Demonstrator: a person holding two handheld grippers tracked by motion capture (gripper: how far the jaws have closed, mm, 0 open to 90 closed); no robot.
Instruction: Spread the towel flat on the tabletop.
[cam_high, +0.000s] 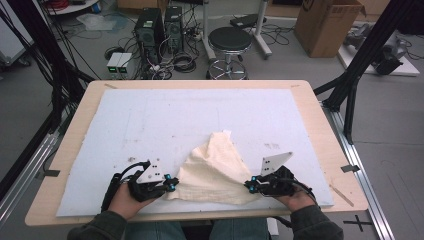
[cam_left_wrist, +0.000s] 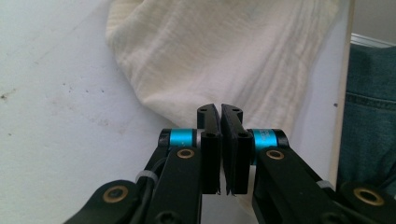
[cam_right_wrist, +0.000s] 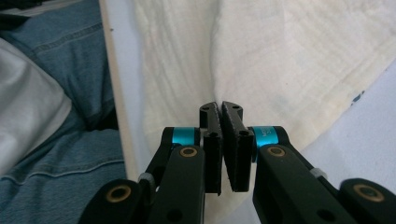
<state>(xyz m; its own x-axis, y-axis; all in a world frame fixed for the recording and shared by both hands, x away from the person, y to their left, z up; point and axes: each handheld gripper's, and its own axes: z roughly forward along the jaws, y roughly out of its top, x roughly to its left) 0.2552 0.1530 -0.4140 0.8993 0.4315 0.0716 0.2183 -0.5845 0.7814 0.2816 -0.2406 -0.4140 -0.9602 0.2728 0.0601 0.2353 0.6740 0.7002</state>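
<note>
You hold the cream cloth by its near corners, left gripper and right gripper jaws pinching fabric. Next, probably carry both corners toward twelve o'clock.

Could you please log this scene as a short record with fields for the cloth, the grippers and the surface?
item: cream cloth, crumpled, peak pointing away from the person
surface: white mat on a wooden table
left gripper: at the cloth's left near corner, jaws closed together
right gripper: at the cloth's right near corner, jaws closed together
grip on cloth: cannot tell whether fabric is pinched
cloth position: near edge of the mat, between both grippers
</note>
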